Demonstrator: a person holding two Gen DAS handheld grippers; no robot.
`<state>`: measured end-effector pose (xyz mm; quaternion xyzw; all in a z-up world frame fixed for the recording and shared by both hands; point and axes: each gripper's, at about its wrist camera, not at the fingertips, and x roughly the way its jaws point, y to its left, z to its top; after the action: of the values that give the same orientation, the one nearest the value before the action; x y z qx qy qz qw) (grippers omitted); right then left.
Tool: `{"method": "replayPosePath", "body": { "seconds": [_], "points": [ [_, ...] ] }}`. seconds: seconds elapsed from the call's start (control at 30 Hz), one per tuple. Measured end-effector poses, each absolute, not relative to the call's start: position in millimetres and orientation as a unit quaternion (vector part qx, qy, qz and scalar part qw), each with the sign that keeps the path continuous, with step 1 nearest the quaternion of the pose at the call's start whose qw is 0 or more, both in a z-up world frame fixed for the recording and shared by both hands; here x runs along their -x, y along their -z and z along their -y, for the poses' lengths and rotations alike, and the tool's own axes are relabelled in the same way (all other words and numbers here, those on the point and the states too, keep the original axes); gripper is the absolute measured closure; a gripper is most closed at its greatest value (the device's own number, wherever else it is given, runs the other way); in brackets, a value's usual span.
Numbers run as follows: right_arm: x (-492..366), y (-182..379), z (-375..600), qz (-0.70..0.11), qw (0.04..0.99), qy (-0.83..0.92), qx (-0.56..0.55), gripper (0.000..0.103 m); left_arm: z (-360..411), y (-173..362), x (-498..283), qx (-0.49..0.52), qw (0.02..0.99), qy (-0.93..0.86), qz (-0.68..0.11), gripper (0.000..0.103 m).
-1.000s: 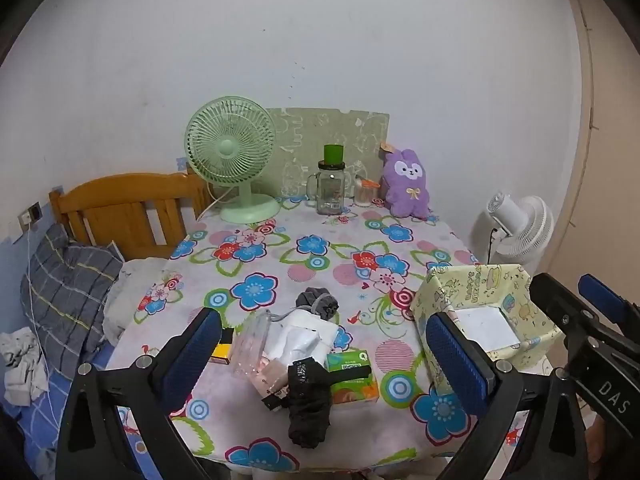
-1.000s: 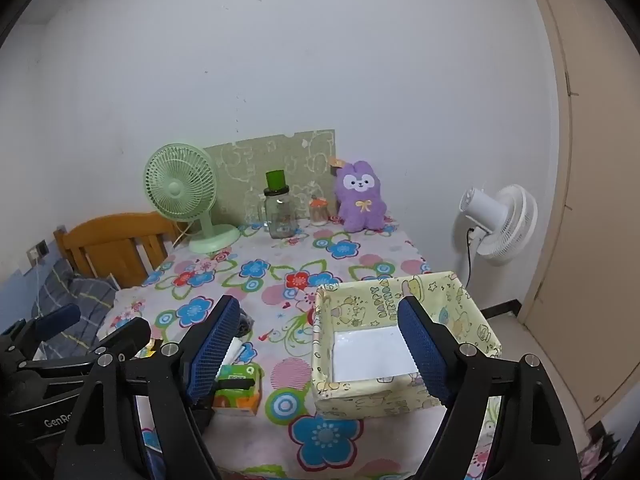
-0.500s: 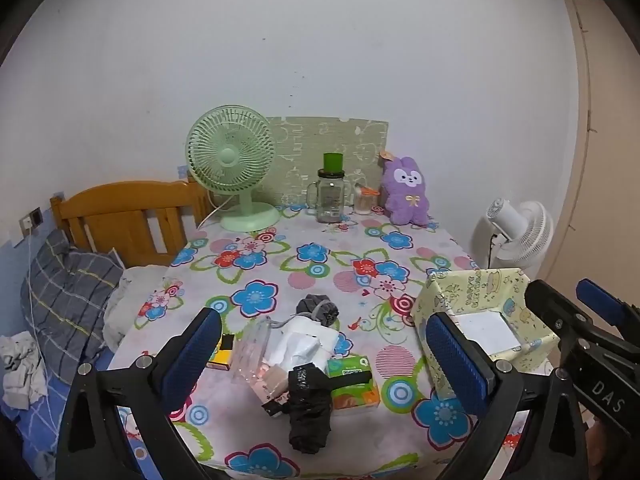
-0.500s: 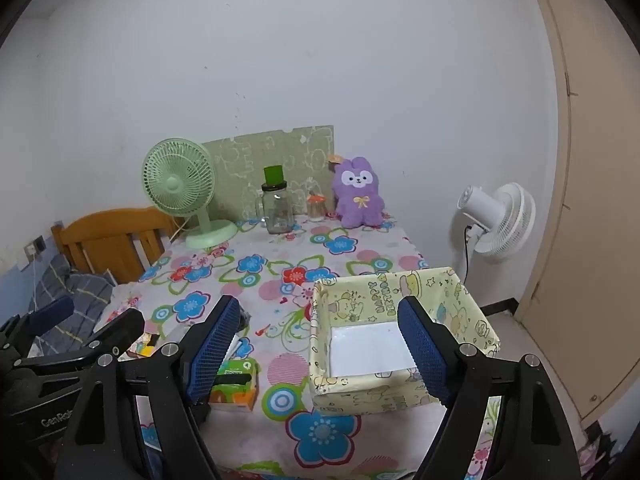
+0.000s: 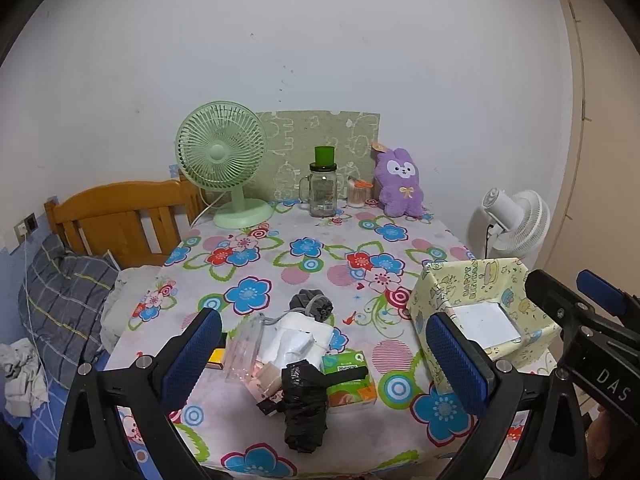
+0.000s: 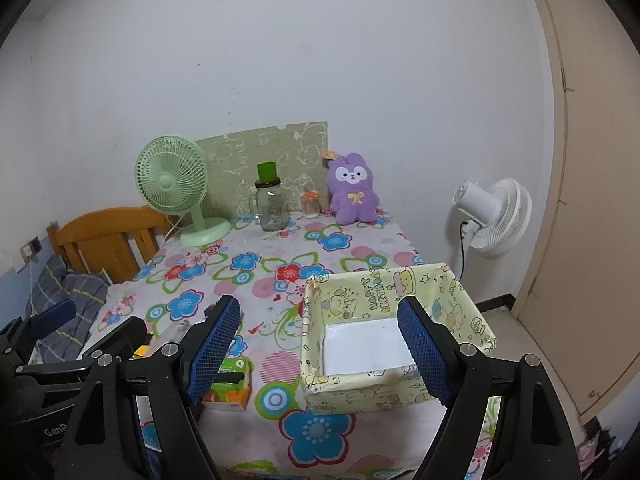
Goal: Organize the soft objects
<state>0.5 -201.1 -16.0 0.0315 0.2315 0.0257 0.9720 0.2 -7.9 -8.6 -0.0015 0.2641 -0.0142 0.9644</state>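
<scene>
Left gripper, jaws apart: our nearer claw; soft pile dead ahead, box rightward.

White worktop cloth with blue, red and pink flowers. Pale yellow cartoon-printed box, white inside. Purple plush rabbit. Mint-green fan. Black folded umbrella. Blue claw pads.

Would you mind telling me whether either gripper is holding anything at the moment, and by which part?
Nothing is held: the left gripper and right gripper both have open, empty jaws above the table.
</scene>
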Motion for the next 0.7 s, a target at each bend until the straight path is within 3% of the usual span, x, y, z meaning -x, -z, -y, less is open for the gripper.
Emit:
{"method": "replayPosePath", "body": {
  "seconds": [0.7],
  "points": [
    [-1.8, 16.3, 204.6, -0.234, 0.971, -0.026, -0.034, 0.02, 7.4, 6.5, -1.8, 0.01, 0.965, 0.032, -0.26, 0.0]
  ]
}}
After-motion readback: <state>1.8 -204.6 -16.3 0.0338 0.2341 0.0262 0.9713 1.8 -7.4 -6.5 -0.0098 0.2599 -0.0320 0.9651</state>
